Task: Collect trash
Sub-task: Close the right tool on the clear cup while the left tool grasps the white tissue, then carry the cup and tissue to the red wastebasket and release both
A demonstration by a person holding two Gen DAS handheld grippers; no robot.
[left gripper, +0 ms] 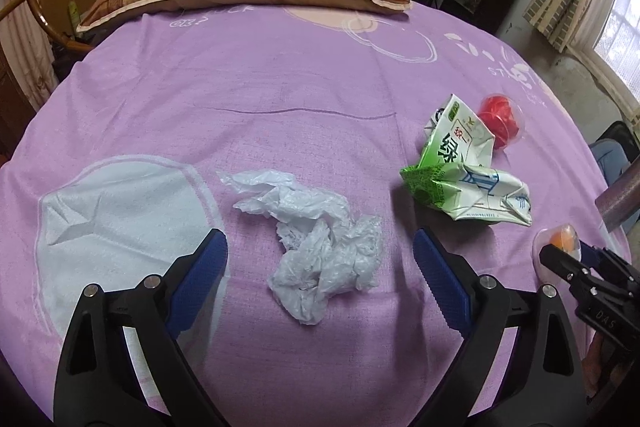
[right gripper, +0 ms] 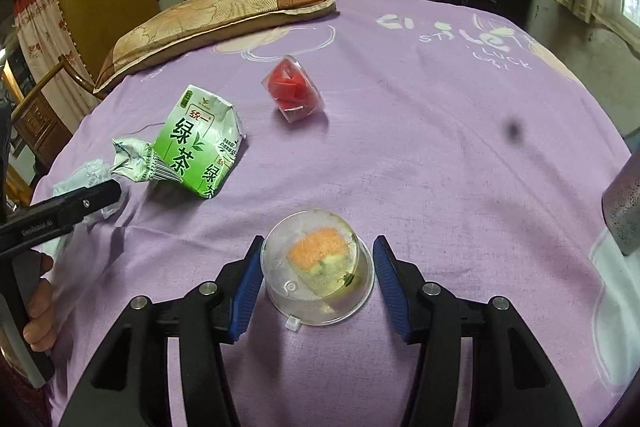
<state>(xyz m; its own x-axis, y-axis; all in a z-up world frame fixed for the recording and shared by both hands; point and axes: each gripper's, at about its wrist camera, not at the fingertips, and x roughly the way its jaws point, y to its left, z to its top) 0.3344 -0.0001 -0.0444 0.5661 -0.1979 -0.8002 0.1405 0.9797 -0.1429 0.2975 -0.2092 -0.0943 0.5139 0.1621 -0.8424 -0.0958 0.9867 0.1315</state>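
Four pieces of trash lie on the purple bed sheet; take the crushed green tea carton as your landmark. Your left tongs stand wide, empty, one blue pad on either side of the crumpled white plastic bag, which lies toward you and to the left of the carton. The pads do not touch the bag. Your right tongs are also spread wide and empty, straddling the clear cup with orange contents, which lies on its side toward you and to the right of the carton. Its rim appears just beside the left pad, though contact cannot be confirmed. The clear cup with red contents lies beyond the carton, to its right, toward the brown pillow, untouched.

Step in hand, as judged: the approach to two pickups at once, neither grasp closed. Nothing appears collected yet.

The next move calls for closing each pair. The bag is soft and will likely compress, so lower the left tongs until the pads reach the bulk of it. The cup is smooth and round and may roll or squirt out; centre it and close across its widest part. A grey cylinder at the right edge, well apart from the carton, may be a bin, but you cannot tell.
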